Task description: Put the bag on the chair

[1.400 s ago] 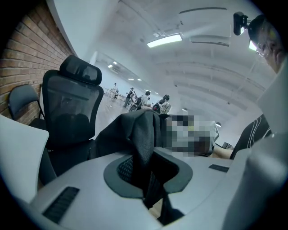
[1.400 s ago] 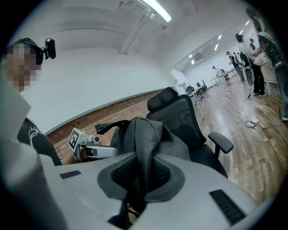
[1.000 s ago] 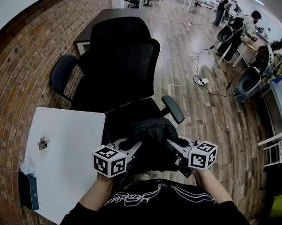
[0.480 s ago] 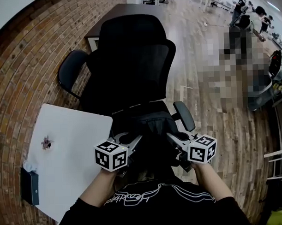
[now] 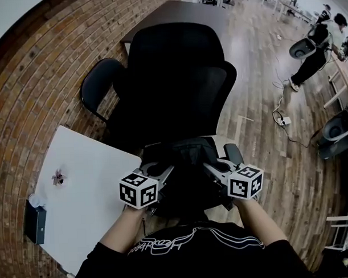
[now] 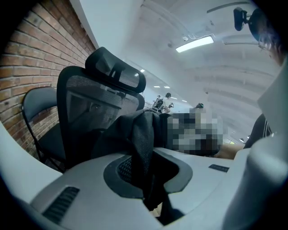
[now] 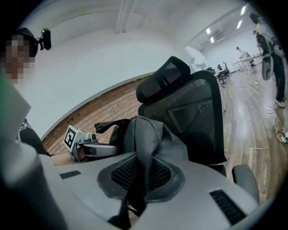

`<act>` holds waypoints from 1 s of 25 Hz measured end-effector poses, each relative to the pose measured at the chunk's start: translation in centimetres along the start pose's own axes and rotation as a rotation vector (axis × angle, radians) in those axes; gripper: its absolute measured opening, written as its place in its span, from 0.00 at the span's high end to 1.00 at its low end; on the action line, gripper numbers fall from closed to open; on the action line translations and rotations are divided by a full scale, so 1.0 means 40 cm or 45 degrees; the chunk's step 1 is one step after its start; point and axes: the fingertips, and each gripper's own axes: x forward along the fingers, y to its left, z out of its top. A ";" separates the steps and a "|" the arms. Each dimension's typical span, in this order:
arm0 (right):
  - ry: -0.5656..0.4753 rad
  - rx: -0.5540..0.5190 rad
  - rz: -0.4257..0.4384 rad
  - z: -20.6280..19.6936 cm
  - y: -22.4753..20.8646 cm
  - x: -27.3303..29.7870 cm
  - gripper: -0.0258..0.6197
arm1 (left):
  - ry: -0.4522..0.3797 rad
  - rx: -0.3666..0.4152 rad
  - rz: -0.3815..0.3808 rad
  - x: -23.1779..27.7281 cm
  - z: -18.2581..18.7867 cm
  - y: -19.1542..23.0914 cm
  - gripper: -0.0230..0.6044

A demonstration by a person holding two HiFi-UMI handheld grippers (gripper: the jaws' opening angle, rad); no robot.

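Note:
A black bag (image 5: 184, 175) hangs between my two grippers, just in front of the black office chair (image 5: 181, 87) and over its seat's front edge. My left gripper (image 5: 162, 170) is shut on a fold of the bag's black fabric (image 6: 143, 134). My right gripper (image 5: 208, 167) is shut on another fold of the same bag (image 7: 146, 148). In the right gripper view the left gripper (image 7: 85, 146) shows beyond the bag. The chair's mesh back (image 6: 90, 108) and headrest (image 7: 164, 81) rise behind the bag.
A white table (image 5: 79, 196) stands at my left, with a small dark thing (image 5: 57, 178) and a dark box (image 5: 34, 223) on it. A brick wall (image 5: 30, 95) runs along the left. A second dark chair (image 5: 98, 87) stands beside it. People (image 5: 313, 51) stand far right on the wood floor.
The chair has come nearer and larger in the head view, and both grippers with the bag have moved toward its seat. Neither grip has changed.

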 end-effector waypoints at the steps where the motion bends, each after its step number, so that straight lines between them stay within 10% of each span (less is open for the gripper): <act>1: 0.012 -0.002 0.008 0.009 -0.018 0.012 0.91 | -0.001 -0.001 0.016 0.017 0.008 0.013 0.85; 25: 0.395 -0.097 0.039 -0.064 -0.324 0.294 0.90 | 0.089 -0.056 0.231 0.293 -0.057 0.332 0.85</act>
